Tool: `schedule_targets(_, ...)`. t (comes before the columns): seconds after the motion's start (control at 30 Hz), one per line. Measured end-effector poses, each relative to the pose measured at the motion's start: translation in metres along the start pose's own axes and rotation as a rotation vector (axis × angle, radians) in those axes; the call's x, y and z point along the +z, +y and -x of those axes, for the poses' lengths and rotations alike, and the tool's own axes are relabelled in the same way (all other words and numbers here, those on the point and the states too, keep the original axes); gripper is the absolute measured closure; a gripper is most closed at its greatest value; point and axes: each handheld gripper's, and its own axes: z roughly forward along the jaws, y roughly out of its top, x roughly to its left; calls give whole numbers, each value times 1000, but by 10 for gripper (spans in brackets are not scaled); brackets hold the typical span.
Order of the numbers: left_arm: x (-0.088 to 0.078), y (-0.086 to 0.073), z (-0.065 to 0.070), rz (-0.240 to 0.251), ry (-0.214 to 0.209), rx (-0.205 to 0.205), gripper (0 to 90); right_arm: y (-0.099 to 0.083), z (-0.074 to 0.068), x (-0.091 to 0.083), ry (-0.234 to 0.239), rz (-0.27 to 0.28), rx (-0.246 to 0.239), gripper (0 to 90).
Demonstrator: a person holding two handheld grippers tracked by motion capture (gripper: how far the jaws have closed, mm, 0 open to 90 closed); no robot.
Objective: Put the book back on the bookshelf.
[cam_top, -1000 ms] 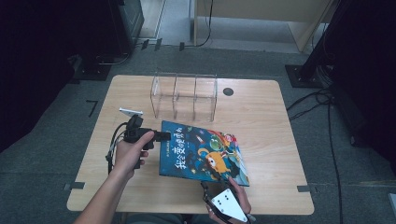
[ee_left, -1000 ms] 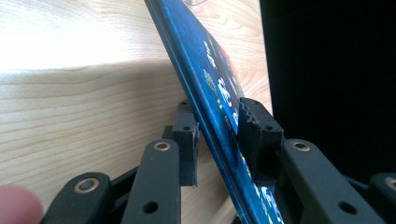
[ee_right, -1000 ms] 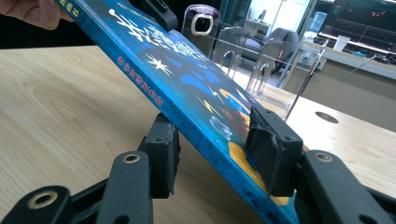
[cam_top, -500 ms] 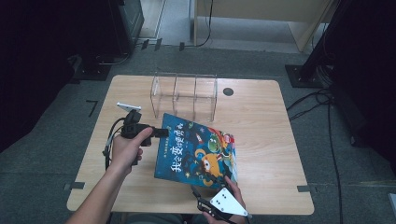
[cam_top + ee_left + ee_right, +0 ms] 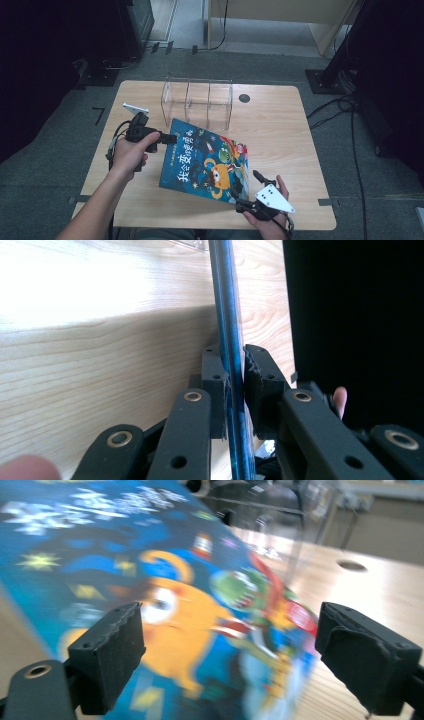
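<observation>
A children's picture book point(image 5: 205, 160) with a dark blue cover and an orange creature lies tilted over the table's middle. My left gripper point(image 5: 172, 138) is shut on its upper left edge. In the left gripper view the pads point(image 5: 215, 380) pinch the thin blue edge of the book point(image 5: 229, 315). My right gripper point(image 5: 247, 187) sits at the book's lower right corner near the table's front edge. Its jaws have just been opening and now stand wide apart. In the right gripper view the blurred cover point(image 5: 175, 605) lies ahead of my right gripper point(image 5: 230, 665), and neither pad touches it.
A clear plastic divider rack point(image 5: 197, 100) stands upright at the back of the wooden table point(image 5: 285, 135), just behind the book. A round cable hole point(image 5: 244, 98) is to its right. Dark floor, cables and stands surround the table.
The right gripper has let go of the book's lower edge, opened wide and slid to the right. The left gripper stays shut on the book, which now sits more tilted.
</observation>
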Motion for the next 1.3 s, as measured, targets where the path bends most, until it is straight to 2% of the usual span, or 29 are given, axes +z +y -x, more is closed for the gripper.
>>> schedule_targets(0.17, -5, 5, 5, -4, 4, 8, 818, -5, 33, 1, -82, -74, 63, 22)
schedule_targets(0.27, -9, 7, 9, -1, 5, 15, 822, -8, 49, -1, -111, -101, 100, 15)
schedule_targets(0.47, -14, 10, 12, 0, 9, 13, 826, -12, 73, -3, -164, -154, 151, 12)
schedule_targets(0.5, -15, 10, 12, -1, 13, 14, 826, -12, 73, -3, -164, -154, 151, 12)
schedule_targets(0.57, -18, 11, 14, -4, 24, 19, 826, -15, 83, -5, -179, -173, 168, 6)
schedule_targets(0.8, -27, 14, 19, -4, 50, 32, 827, -20, 98, -8, -212, -227, 183, 0)
schedule_targets(1.0, -37, 17, 22, -1, 80, 42, 827, -29, 110, -4, -263, -354, 180, 0)
schedule_targets(1.3, -49, 20, 35, -11, 128, 71, 827, -35, 122, -4, -319, -424, 197, 0)
